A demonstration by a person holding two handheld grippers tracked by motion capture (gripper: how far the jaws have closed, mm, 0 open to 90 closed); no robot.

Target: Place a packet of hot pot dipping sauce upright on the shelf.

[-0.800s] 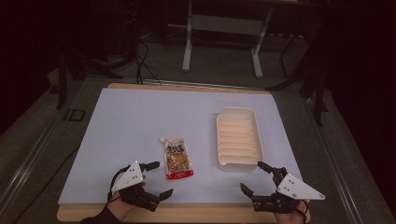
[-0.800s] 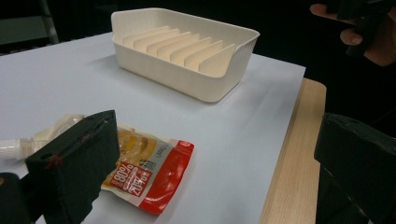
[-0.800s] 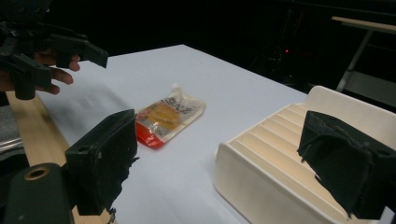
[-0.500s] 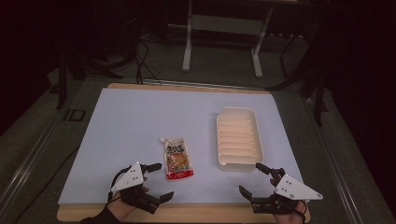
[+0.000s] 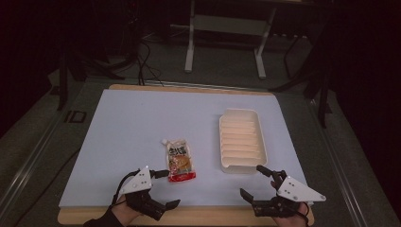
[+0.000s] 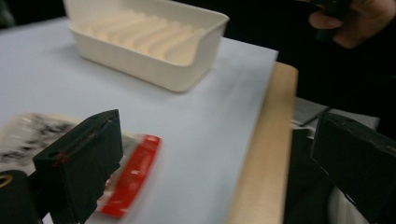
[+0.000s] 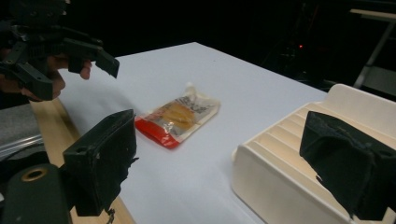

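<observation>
A clear snack packet (image 5: 179, 161) with a red bottom edge lies flat on the pale sheet, a little left of centre. To its right stands a cream ribbed tray (image 5: 226, 142), with nothing in it. My left gripper (image 5: 169, 189) hovers open at the near edge, just below-left of the packet. My right gripper (image 5: 251, 181) is open at the near edge, just in front of the tray. In the left gripper view the packet's red edge (image 6: 133, 175) lies beside the left jaw, with the tray (image 6: 140, 56) beyond. The right gripper view shows the packet (image 7: 180, 114), the tray (image 7: 275, 182) and the left gripper (image 7: 70, 51).
The pale sheet (image 5: 142, 118) covers a wooden table whose bare rim (image 5: 198, 216) shows along the near side. A metal stand (image 5: 222, 42) and cables sit on the dark floor beyond the far edge. A hand (image 6: 355, 25) holds the other gripper at the far right.
Both grippers have edged slightly toward the table's near edge. The packet and the tray have not moved.
</observation>
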